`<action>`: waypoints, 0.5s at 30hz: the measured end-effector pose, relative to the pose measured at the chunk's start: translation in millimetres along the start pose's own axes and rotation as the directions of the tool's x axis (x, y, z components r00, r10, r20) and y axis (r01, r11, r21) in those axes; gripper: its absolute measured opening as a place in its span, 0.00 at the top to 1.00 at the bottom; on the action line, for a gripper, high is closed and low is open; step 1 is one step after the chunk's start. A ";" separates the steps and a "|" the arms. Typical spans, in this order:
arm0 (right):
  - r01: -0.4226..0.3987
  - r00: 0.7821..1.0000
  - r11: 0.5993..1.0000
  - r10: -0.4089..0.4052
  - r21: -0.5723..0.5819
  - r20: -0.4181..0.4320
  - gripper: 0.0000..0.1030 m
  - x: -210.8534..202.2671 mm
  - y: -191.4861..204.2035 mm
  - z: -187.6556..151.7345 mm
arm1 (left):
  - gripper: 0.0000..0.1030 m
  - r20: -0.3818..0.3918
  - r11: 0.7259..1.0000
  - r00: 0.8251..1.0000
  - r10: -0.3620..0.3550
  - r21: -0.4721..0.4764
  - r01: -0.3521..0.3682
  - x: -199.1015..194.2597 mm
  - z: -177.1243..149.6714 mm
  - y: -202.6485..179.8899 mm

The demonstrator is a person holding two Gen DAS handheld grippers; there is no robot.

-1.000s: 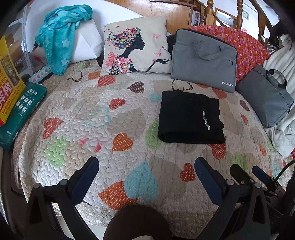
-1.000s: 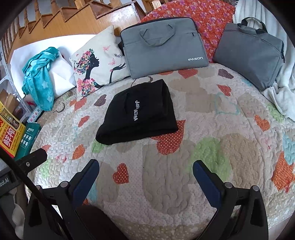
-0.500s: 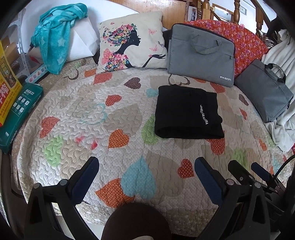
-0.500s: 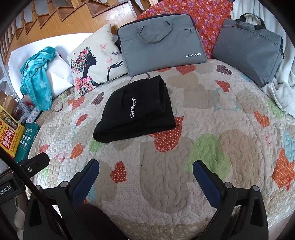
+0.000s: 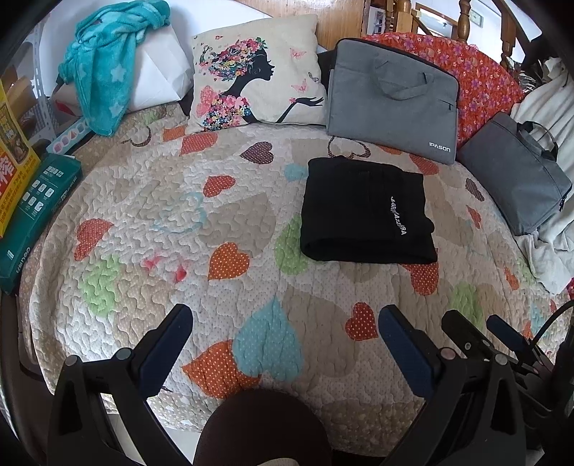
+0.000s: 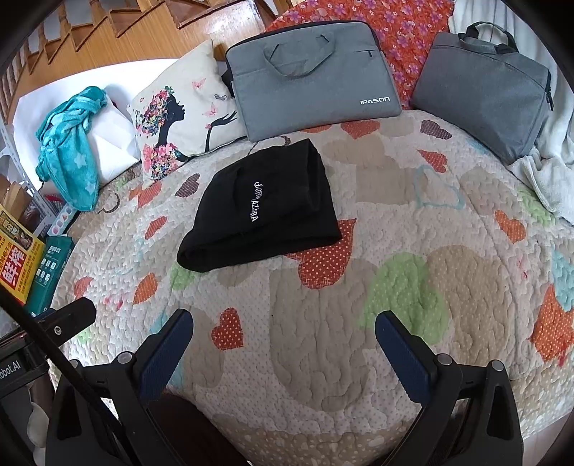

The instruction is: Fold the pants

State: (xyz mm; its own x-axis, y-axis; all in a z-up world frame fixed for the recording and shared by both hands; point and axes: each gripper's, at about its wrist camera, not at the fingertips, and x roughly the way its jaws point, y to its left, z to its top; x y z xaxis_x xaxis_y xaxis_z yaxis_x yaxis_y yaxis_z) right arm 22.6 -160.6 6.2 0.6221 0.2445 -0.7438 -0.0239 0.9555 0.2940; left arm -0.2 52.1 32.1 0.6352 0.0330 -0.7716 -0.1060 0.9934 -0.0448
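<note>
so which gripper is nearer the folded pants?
Hard to call; the right looks marginally nearer. The right gripper hangs open above the quilt, pants ahead and slightly left. The left gripper is open too, pants ahead and right. Neither touches them.

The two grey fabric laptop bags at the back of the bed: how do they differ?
The lighter grey laptop bag with white IPASON lettering looks flat and slim; the darker grey laptop bag looks bulkier and shows no lettering. The lighter one's handles lie flat against its face; the darker one's handle stands up above its top edge. The lighter sits nearer the folded black pants. Both lean against red floral fabric.
</note>
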 end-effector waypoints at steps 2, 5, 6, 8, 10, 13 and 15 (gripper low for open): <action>0.000 1.000 1.000 0.000 0.000 -0.001 0.00 0.0 0.1 -0.3 | 0.00 -0.001 1.000 1.000 -0.001 -0.001 0.001 0.0 -0.2 0.0; -0.001 1.000 1.000 0.001 -0.001 -0.004 0.00 1.3 -0.3 -1.7 | 0.00 -0.005 1.000 1.000 -0.005 -0.002 0.005 1.0 -0.8 -0.4; -0.001 1.000 1.000 0.001 0.000 -0.005 0.00 1.7 -0.4 -2.2 | 0.00 -0.006 1.000 1.000 -0.006 -0.002 0.006 1.3 -1.0 -0.5; -0.001 1.000 1.000 0.001 0.002 -0.009 0.00 2.6 -0.8 -3.4 | 0.00 -0.008 1.000 1.000 -0.007 -0.002 0.007 1.6 -1.4 -0.4; -0.001 1.000 1.000 0.001 0.004 -0.012 0.00 3.6 -1.4 -3.7 | 0.00 -0.011 1.000 1.000 -0.007 -0.003 0.007 2.1 -1.7 -0.1; -0.001 1.000 1.000 0.001 0.005 -0.018 0.00 4.8 -2.8 -4.2 | 0.00 -0.018 1.000 1.000 -0.011 -0.006 0.011 3.4 -2.2 0.6; -0.001 1.000 1.000 0.002 0.006 -0.019 0.00 5.2 -2.8 -3.8 | 0.00 -0.022 1.000 1.000 -0.013 -0.005 0.013 4.0 -2.7 0.8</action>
State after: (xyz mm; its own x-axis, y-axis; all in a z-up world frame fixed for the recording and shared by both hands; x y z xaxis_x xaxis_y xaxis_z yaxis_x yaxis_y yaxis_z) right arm 23.0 -161.4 -0.7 0.6070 0.2490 -0.7546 -0.0204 0.9542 0.2985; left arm 0.2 52.7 27.3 0.6193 0.0177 -0.7849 -0.1019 0.9931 -0.0579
